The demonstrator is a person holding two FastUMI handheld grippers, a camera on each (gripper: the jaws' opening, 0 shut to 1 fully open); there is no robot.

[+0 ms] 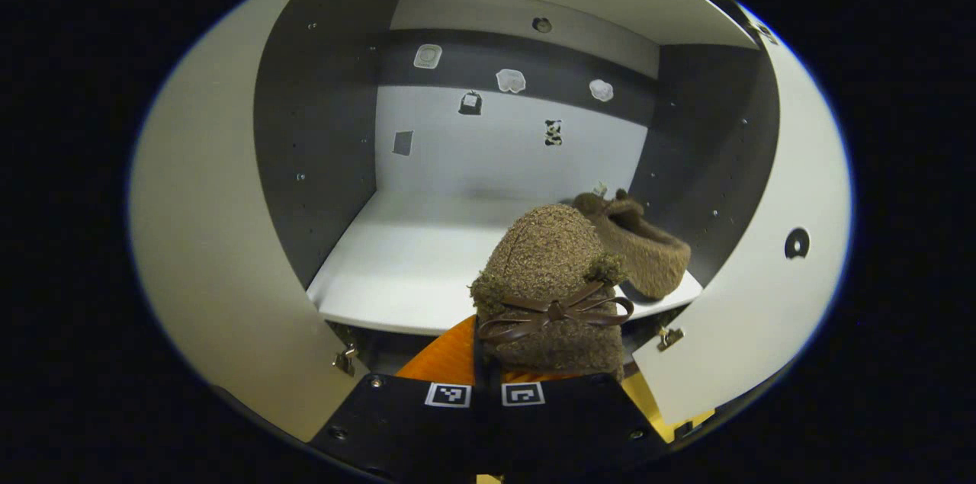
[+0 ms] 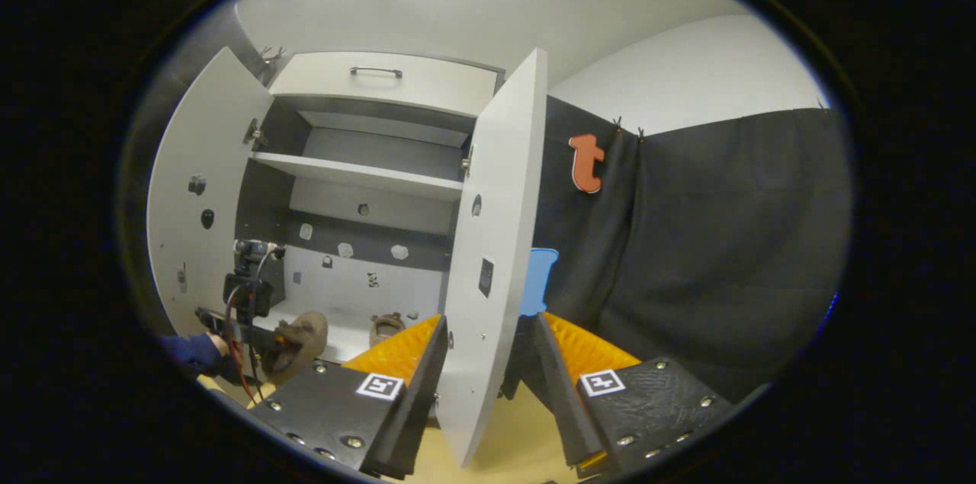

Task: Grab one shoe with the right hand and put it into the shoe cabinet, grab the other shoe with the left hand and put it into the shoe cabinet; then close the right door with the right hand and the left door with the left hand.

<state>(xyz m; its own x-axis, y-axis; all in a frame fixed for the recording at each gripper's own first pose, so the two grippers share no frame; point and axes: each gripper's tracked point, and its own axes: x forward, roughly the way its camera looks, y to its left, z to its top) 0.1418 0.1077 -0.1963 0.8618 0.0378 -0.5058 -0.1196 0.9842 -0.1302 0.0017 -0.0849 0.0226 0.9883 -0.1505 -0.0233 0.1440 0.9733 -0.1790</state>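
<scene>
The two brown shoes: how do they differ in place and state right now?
The held shoe is gripped by the left gripper at the shelf's front edge; the stowed shoe rests free on the cabinet shelf, farther back and to the right. The held one shows its bow, the stowed one its opening. Both are brown and fuzzy.

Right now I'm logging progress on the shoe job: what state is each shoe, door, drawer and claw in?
Shoe in left claw: gripped, held at the cabinet opening, not yet set down.
Other shoe: resting on the lower shelf, right side.
Left door: open.
Right door: open, its edge between the right claw's fingers.
Top drawer: closed.
Left claw: shut on the shoe.
Right claw: open.
</scene>
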